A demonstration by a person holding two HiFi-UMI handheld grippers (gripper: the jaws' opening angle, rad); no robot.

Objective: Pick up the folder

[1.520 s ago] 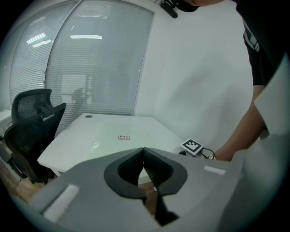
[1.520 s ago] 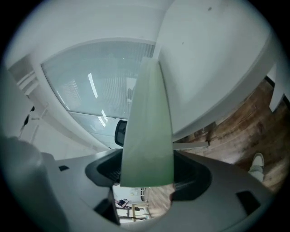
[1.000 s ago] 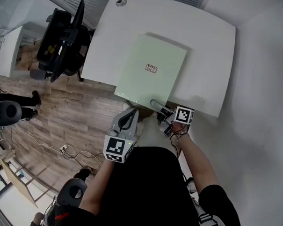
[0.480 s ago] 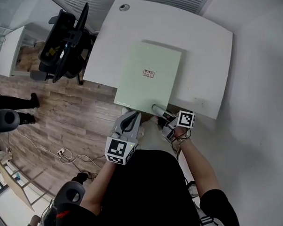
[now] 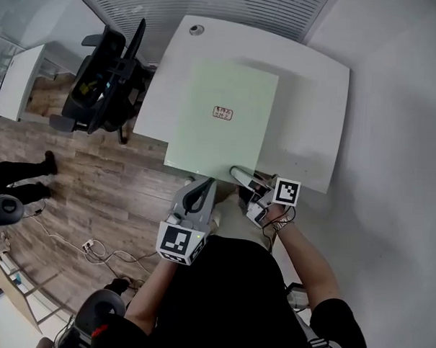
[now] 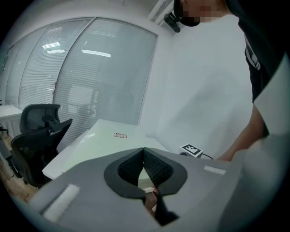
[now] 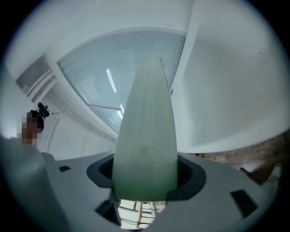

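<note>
Head view showed the pale green folder (image 5: 220, 119) over the white table (image 5: 315, 102), its near edge clamped in the right hand-held gripper (image 5: 238, 172). The left hand-held gripper (image 5: 204, 183) hung closed and empty. I'd raise it slowly and level, since a single edge-hold may let it sag.
</note>
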